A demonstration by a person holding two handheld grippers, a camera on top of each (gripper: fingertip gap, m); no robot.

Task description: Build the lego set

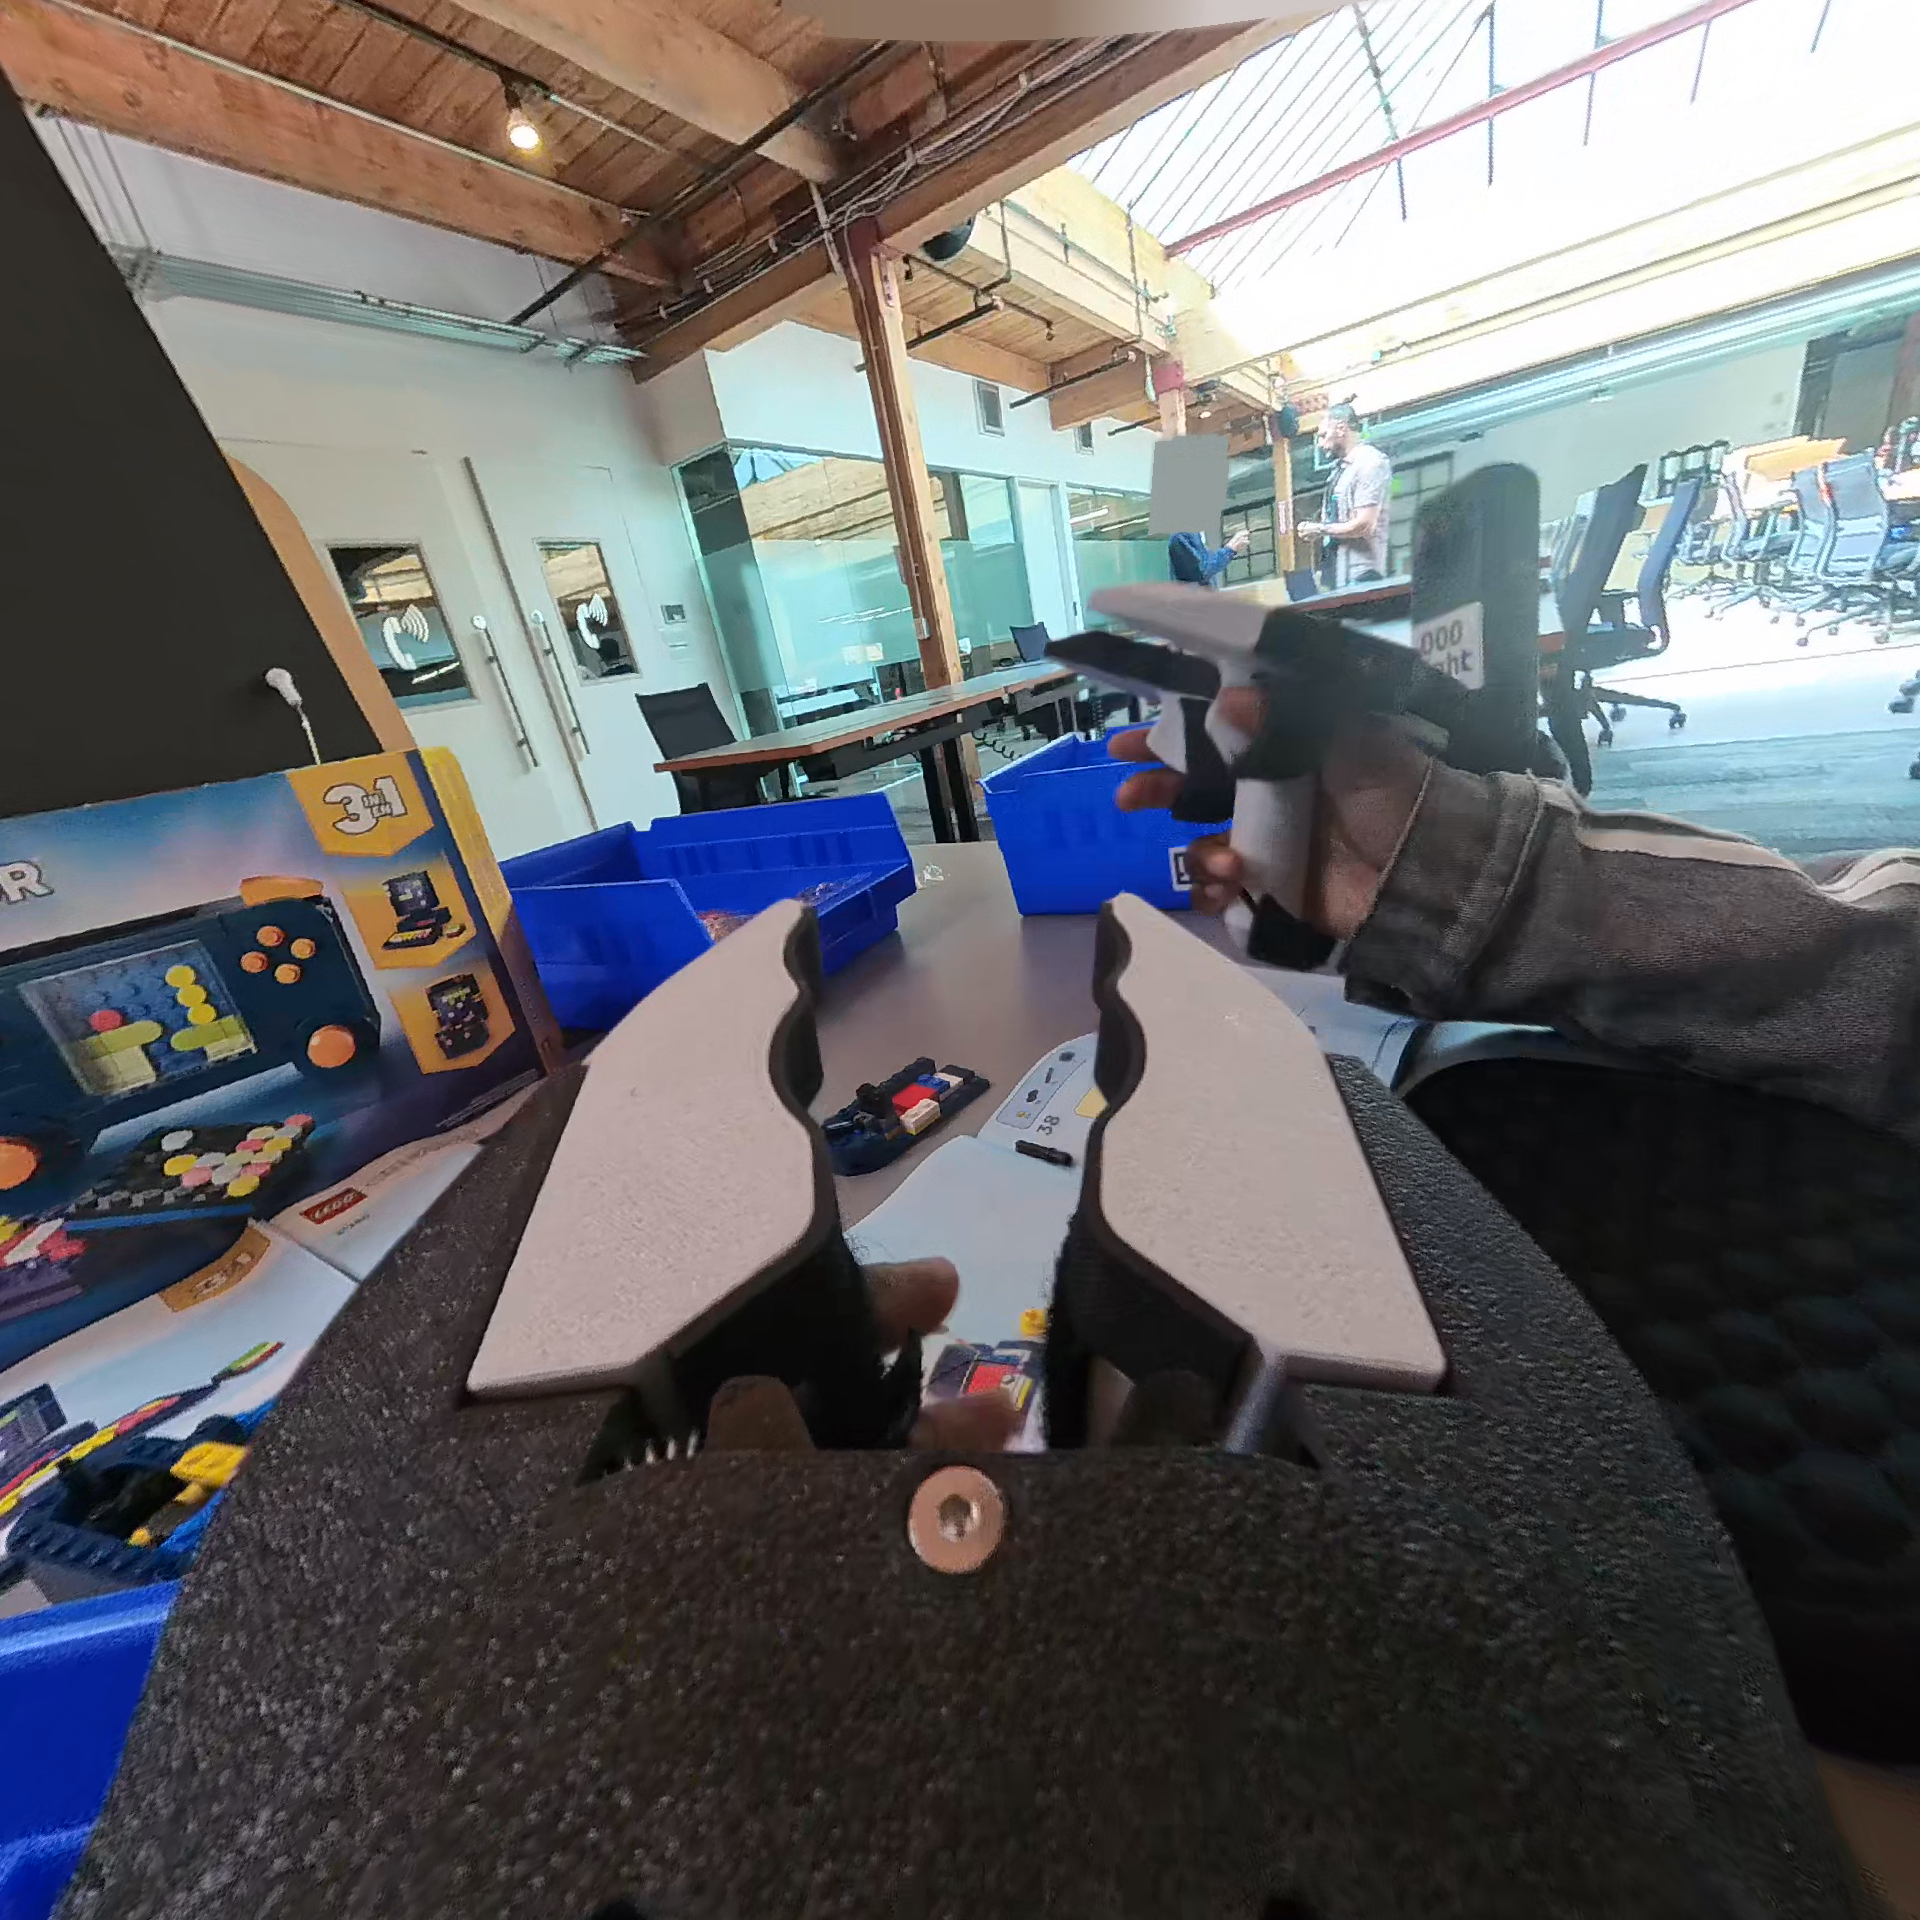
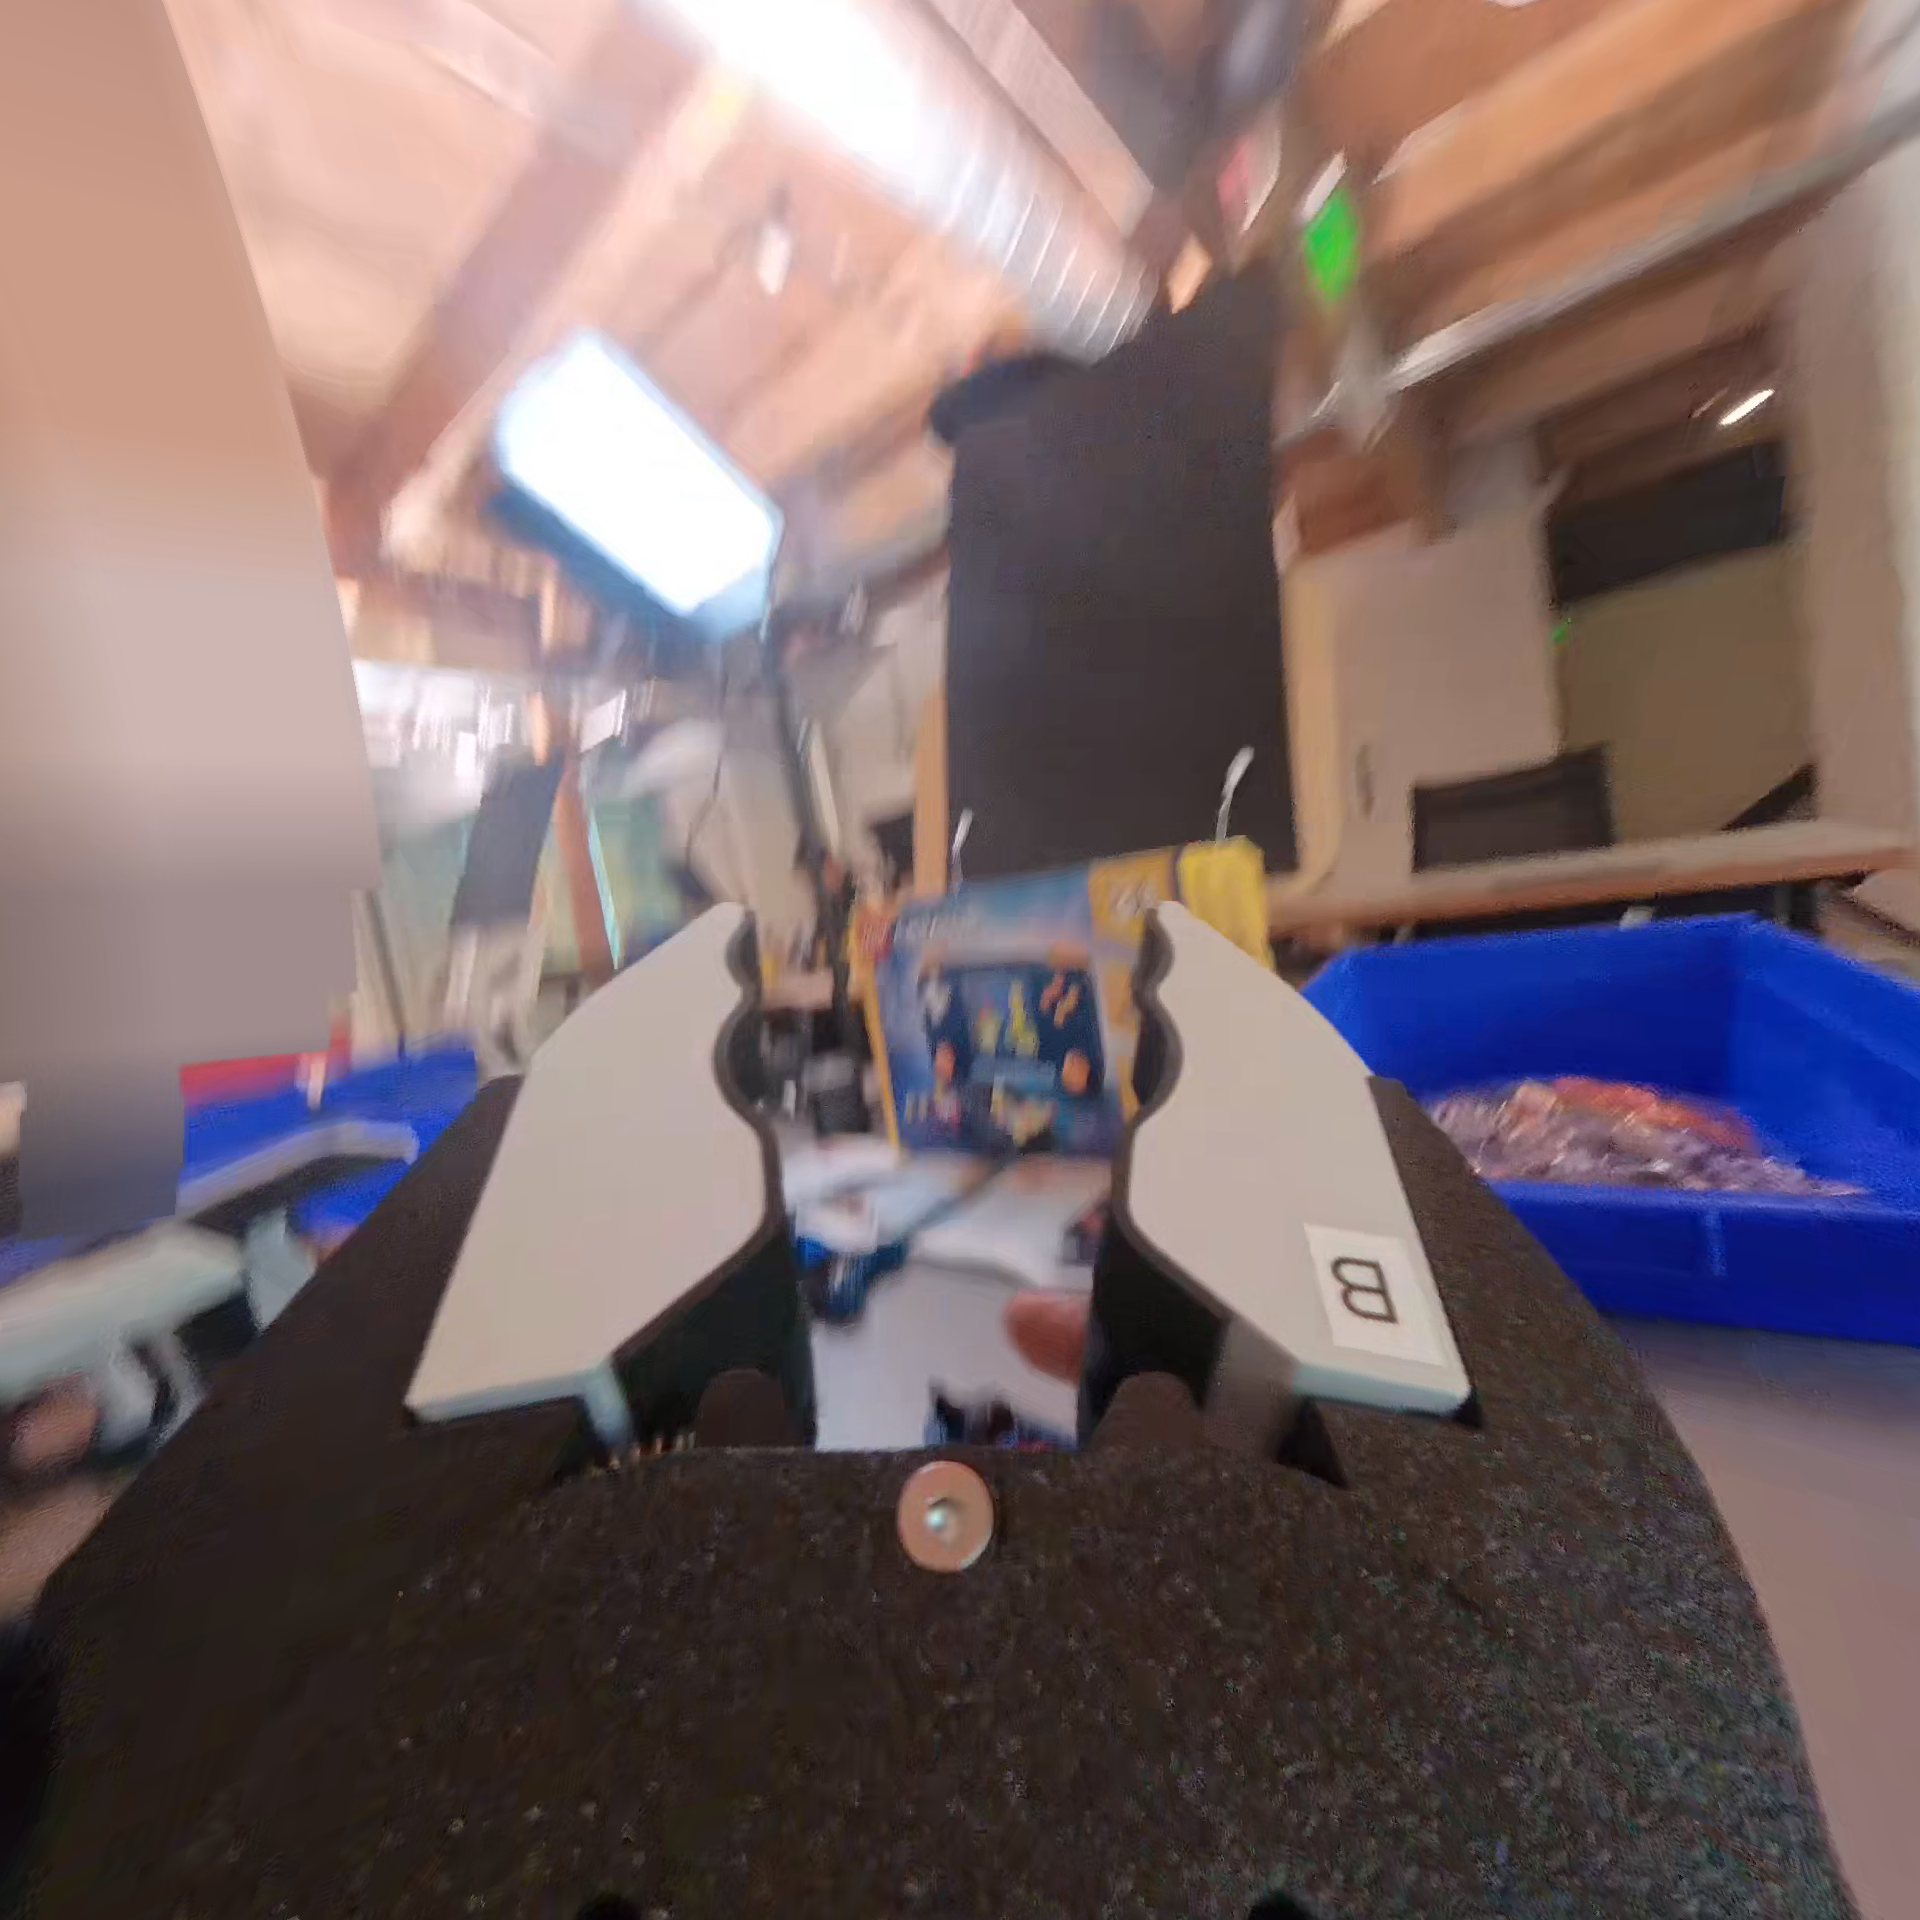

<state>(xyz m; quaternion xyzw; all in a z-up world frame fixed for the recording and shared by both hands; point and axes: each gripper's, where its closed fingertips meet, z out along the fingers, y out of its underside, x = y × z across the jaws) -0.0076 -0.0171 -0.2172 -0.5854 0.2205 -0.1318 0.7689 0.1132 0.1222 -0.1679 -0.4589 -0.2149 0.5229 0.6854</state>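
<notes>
The grey table point(image 1: 977, 966) carries three blue bins point(image 1: 727, 883) at its far side and a toy box point(image 1: 239, 987) standing at the left. An open booklet point(image 1: 966, 1216) lies near the middle, with a small dark-blue brick build point(image 1: 904, 1112) resting just beyond it. The left gripper point(image 1: 956, 920) hangs above the booklet, jaws well apart, nothing between them. The right gripper point(image 2: 945, 920) is raised off the table at the right, jaws wide apart and bare; its view is blurred.
</notes>
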